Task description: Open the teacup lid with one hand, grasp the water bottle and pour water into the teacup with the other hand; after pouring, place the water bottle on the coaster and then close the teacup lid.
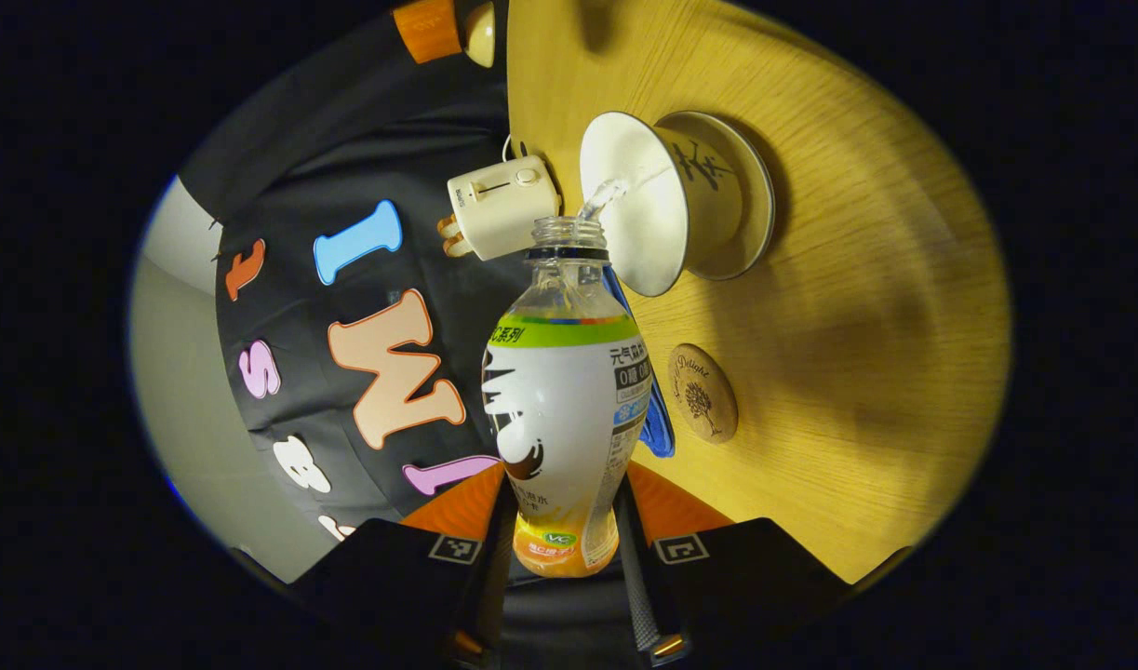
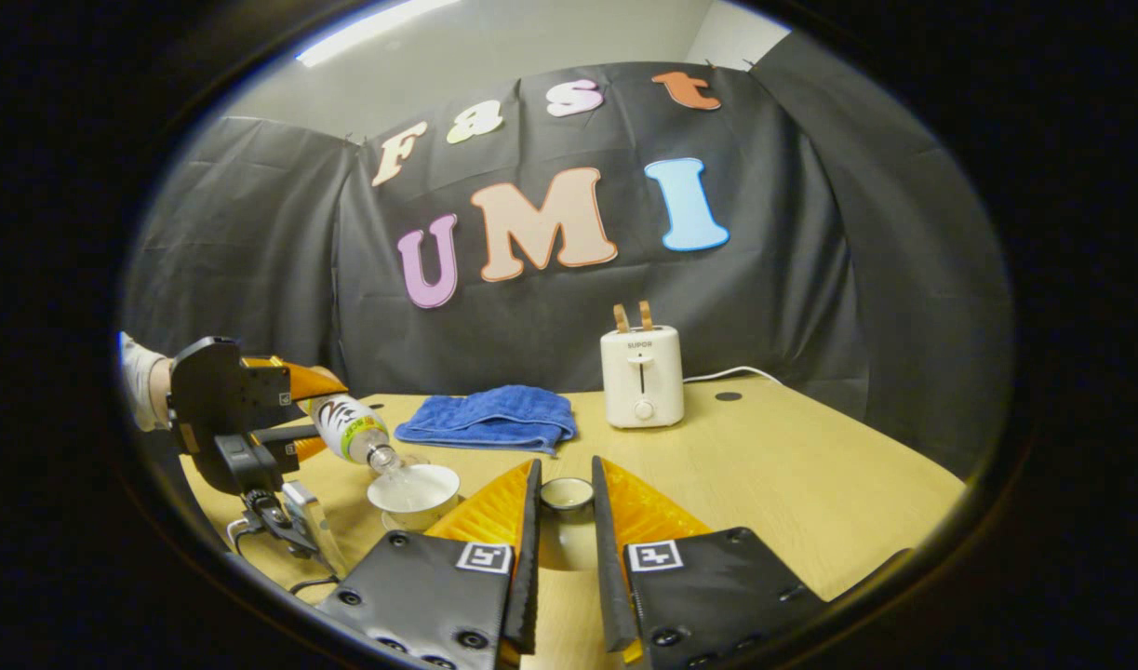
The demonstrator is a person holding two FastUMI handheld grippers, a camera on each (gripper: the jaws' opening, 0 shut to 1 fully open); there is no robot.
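The left gripper (image 1: 565, 521) clamps the tilted bottle (image 1: 563, 391), pouring into the teacup (image 1: 643, 214); overtilting could spill. The right gripper (image 2: 565, 507) holds the lid (image 2: 566, 493).

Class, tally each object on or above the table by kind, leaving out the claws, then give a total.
Water bottle: 1
Teacup: 1
Saucer: 1
Teacup lid: 1
Coaster: 1
Toaster: 1
Toast slices: 2
Blue towel: 1
Total: 9
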